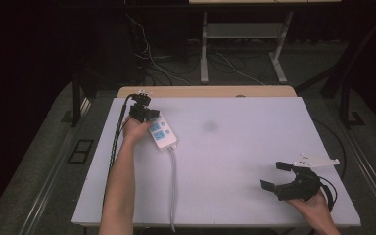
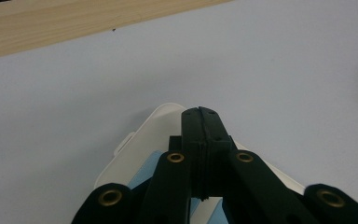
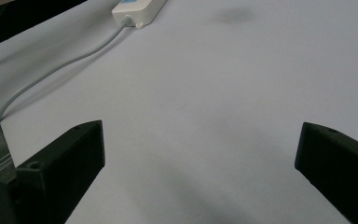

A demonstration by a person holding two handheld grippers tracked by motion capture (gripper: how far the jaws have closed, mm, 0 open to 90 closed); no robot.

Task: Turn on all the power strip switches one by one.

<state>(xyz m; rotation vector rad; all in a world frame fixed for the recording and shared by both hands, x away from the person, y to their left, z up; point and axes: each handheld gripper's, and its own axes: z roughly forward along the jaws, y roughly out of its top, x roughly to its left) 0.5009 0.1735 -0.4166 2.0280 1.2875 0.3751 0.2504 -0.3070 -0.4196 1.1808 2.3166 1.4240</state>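
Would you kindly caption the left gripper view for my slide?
Left gripper, jaws shut, poised over the white power strip on the white table.

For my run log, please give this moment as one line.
left gripper: shut, over power strip | right gripper: open, apart | table: white

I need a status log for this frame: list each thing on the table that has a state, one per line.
left gripper: fingers shut together, tips over the power strip, gripping nothing visible.
right gripper: fingers wide open, empty, near the table's right front.
power strip: lying flat on the table, blue socket faces up, nothing plugged in.
power strip cable: slack, running off the front edge.
table: bare white top, faint dark smudge near centre.
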